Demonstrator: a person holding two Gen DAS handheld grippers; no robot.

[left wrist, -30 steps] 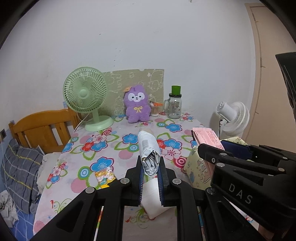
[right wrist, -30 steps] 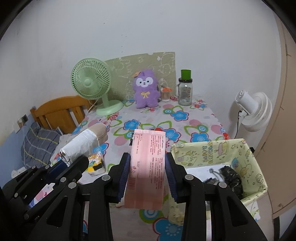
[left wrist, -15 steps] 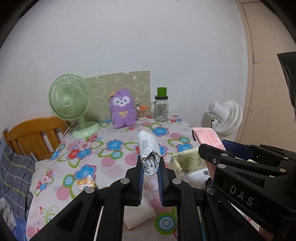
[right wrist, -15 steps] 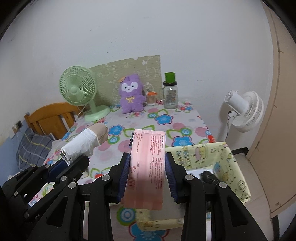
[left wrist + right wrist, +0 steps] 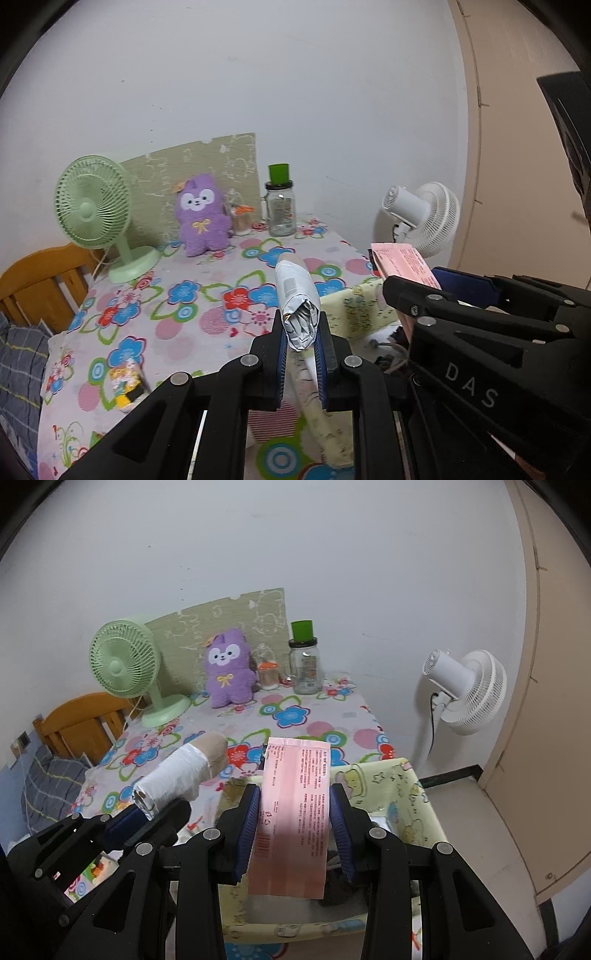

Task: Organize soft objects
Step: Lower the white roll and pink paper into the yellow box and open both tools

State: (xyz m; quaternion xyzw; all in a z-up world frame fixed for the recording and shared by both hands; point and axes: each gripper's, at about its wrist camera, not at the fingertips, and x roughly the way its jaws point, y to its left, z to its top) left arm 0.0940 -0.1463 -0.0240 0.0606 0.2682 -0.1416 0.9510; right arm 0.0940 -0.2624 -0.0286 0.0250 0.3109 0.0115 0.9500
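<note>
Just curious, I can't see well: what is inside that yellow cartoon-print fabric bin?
Inside the fabric bin only something dark and a pale patch show. The pink packet, held by the right gripper, hides the rest.
</note>
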